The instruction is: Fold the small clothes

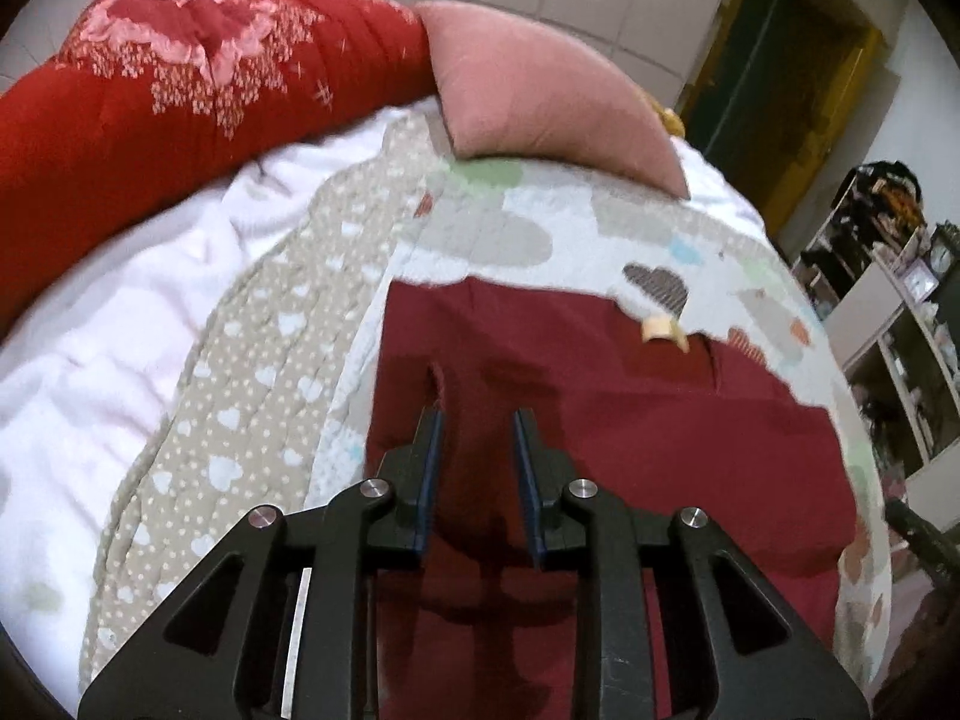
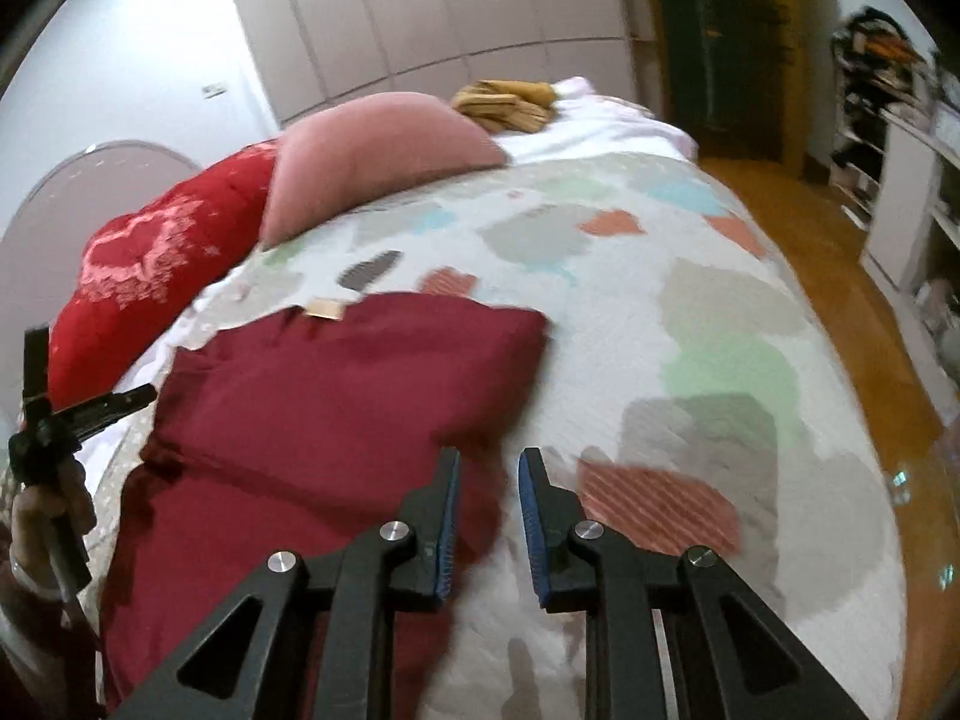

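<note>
A dark red garment (image 1: 600, 420) lies flat on the patchwork quilt (image 1: 516, 228), with a small tan label (image 1: 660, 330) at its far edge. My left gripper (image 1: 478, 414) hovers over the garment's left part, jaws a little apart; red cloth shows in the gap but the pads do not press on it. In the right wrist view the same garment (image 2: 336, 390) lies folded to the left. My right gripper (image 2: 489, 456) sits at the garment's right near corner, jaws narrowly apart, with white quilt (image 2: 660, 312) showing between the tips.
A pink cushion (image 1: 540, 96) and a red embroidered pillow (image 1: 180, 78) lie at the head of the bed. Yellow-brown folded cloth (image 2: 504, 102) rests at the far corner. Wooden floor (image 2: 840, 300) and white shelves (image 2: 912, 180) run along the right. A hand (image 2: 42, 510) holds the other tool.
</note>
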{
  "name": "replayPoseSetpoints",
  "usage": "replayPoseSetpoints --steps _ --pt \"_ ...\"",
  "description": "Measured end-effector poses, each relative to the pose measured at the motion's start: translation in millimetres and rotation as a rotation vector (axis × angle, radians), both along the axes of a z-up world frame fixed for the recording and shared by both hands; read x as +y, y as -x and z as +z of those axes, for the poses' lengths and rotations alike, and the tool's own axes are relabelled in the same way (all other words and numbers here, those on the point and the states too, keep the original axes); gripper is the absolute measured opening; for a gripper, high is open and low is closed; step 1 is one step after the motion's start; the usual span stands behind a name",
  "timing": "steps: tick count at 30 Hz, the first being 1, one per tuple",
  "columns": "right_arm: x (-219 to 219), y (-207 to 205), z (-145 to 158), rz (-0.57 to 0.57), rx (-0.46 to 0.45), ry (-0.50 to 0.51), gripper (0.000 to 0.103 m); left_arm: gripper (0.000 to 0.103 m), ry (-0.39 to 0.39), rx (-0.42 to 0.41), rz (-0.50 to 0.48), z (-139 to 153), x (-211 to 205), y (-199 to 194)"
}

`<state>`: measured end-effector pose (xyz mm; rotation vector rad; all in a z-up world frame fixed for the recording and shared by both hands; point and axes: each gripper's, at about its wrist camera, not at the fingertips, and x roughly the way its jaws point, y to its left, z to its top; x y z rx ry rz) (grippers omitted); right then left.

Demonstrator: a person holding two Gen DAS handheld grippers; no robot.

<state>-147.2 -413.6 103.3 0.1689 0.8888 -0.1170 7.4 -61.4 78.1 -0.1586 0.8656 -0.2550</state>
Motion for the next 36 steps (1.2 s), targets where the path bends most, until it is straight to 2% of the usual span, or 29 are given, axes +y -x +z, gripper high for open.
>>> replayPoseSetpoints --steps 1,4,5,7,10,14,16,20,23,26,28,33,36 --pt "11.4 -9.2 -1.1 0.036 -0.006 0.011 0.018 0.022 0.004 -0.008 -0.001 1.2 -2.7 -0.1" --pt "38.6 -38.5 -14.3 0.106 0.007 0.077 0.018 0.036 -0.002 0.003 -0.026 -3.5 -15.7 -4.7" --pt "41.6 -45.7 -19.1 0.113 0.015 0.095 0.018 0.037 -0.009 0.011 -0.032 -7.5 -19.3 -7.3" --pt "39.6 -58.1 -31.8 0.098 0.052 0.137 0.018 0.037 -0.043 0.033 -0.029 -20.1 -24.3 -14.9" --pt "17.5 -66.3 -53.1 0.014 0.110 0.198 0.018 0.037 -0.075 0.097 -0.025 -43.7 -25.9 -29.1" --pt "-16.0 -60.9 -61.4 -0.050 0.093 0.049 0.018 0.037 -0.104 0.048 -0.032 -45.1 -29.8 -25.7" --pt "-14.8 -57.0 -55.5 -0.056 0.102 0.069 0.018 0.037 -0.121 0.042 -0.038 -43.1 -30.7 -21.6" --pt "-6.0 -35.6 -33.5 -0.029 0.065 0.018 0.018 0.037 -0.142 0.020 -0.044 -35.0 -28.0 -7.0" --pt "13.5 -24.3 -25.9 0.021 0.054 0.054 0.021 0.037 -0.152 0.004 -0.042 -31.7 -23.7 6.6" --pt "29.4 -21.1 -31.2 0.055 0.088 0.083 0.021 0.037 -0.180 -0.014 -0.032 -29.4 -21.2 17.5" --pt "31.8 -20.4 -37.6 0.048 0.103 0.110 0.021 0.037 -0.183 -0.004 -0.029 -29.7 -18.2 22.1" --pt "25.4 -26.2 -62.1 0.028 0.153 0.096 0.022 0.037 -0.165 0.012 -0.015 -28.8 -9.4 31.1" --pt "27.4 -28.4 -62.0 0.022 0.152 0.111 0.022 0.037 -0.157 0.017 -0.013 -26.7 -5.5 38.5"
